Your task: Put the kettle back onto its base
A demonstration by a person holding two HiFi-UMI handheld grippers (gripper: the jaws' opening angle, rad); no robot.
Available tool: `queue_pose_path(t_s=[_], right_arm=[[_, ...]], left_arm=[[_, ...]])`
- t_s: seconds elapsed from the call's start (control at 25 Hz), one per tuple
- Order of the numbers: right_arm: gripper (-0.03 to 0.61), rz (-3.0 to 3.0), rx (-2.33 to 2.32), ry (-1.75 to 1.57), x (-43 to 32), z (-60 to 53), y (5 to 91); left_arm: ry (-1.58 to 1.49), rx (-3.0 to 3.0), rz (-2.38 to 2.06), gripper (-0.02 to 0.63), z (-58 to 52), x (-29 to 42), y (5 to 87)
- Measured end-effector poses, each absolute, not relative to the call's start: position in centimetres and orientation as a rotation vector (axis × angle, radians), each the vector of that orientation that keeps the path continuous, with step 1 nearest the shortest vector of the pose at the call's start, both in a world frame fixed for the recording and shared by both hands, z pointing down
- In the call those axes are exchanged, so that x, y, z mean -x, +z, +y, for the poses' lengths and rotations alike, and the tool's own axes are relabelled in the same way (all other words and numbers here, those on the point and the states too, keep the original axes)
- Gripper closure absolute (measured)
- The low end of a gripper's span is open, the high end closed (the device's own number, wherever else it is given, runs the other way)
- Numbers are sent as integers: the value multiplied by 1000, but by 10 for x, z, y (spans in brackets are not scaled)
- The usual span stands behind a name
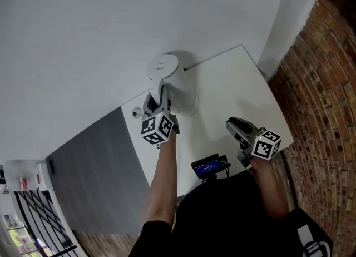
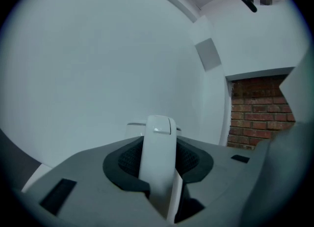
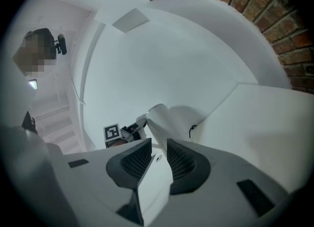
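Item 1, kettle (image 1: pixel 174 83): white, lid on, upright at the far left corner of the desk (image 1: pixel 233 83), close against the white wall. I cannot tell from here whether it is seated on its base

Item 2, left claw (image 1: pixel 161 99): pointing level at the kettle, its dark ribbed pads clamped on either side of the kettle's white handle (image 2: pixel 158 145), which stands upright between them

Item 3, right claw (image 1: pixel 236 127): near the desk's front right edge, well apart from the kettle, pointing level toward it. I see its jaws at a narrow gap with nothing between them, only bare desk beyond

Item 4, small device with a blue screen (image 1: pixel 208 167): at the desk's front edge, between my two arms

Item 5, brick wall (image 1: pixel 325 78): to the right of the desk
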State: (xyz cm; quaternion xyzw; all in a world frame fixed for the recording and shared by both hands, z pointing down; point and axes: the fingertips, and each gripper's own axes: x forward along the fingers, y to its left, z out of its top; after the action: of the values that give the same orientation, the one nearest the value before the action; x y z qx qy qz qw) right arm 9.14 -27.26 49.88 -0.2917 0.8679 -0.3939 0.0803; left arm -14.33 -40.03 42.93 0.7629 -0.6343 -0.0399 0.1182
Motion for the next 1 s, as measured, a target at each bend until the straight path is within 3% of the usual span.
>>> queue_pose_path(t_s=[0.64, 1.0], right_arm=[[479, 2618, 843, -1182, -82, -265, 498], [479, 2628, 835, -1183, -79, -262, 498]], left_arm=[[-12, -2207, -1762, 459, -348, 137, 454], [197, -2321, -1663, 457, -344, 126, 456]])
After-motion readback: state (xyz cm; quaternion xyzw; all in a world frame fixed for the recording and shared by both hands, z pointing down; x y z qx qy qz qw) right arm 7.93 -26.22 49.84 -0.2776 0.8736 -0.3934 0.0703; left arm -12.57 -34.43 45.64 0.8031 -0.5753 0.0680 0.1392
